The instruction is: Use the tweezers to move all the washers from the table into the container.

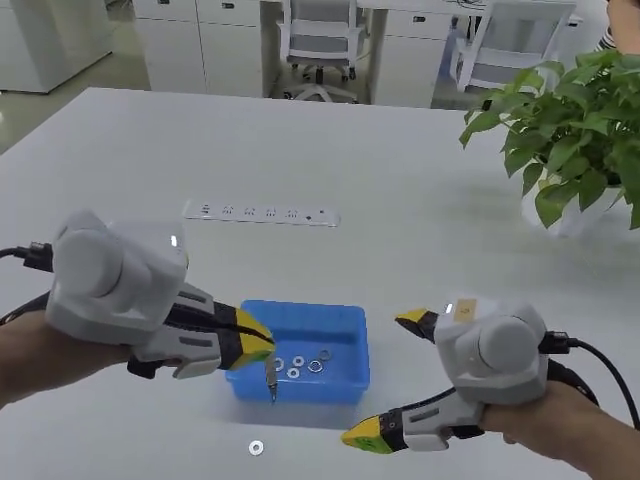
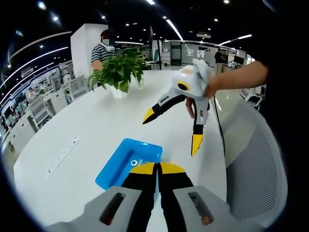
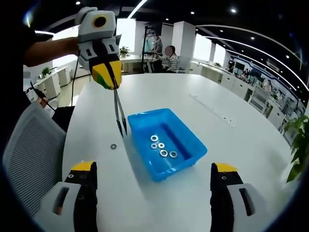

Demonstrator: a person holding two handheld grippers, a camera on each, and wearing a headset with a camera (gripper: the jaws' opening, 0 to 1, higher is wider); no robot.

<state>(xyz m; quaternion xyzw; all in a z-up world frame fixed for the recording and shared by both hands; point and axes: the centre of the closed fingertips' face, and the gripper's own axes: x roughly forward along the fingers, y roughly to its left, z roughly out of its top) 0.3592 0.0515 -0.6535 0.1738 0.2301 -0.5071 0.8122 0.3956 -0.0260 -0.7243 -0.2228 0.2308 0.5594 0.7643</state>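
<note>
Left gripper (image 1: 262, 345) clamps slim metal tweezers (image 1: 270, 380) by the blue plastic container (image 1: 345, 318); right gripper (image 1: 380, 378) gapes empty. One flat silvery washer (image 1: 257, 447) lies on the worktop (image 1: 400, 180), likely light and slippery. Pinch its rim.

Left gripper (image 1: 262, 345), carried on a bare forearm (image 1: 30, 355) at the near-left corner of the blue container (image 1: 300, 388), has its yellow-tipped jaws pressed together on a pair of tweezers (image 1: 270, 380), which hang point-down at that corner. Right gripper (image 1: 380, 378), held in the other hand (image 1: 545, 420) just off the container's near-right corner, has its jaws spread wide, tips aimed toward the container, one jaw above the other.
</note>
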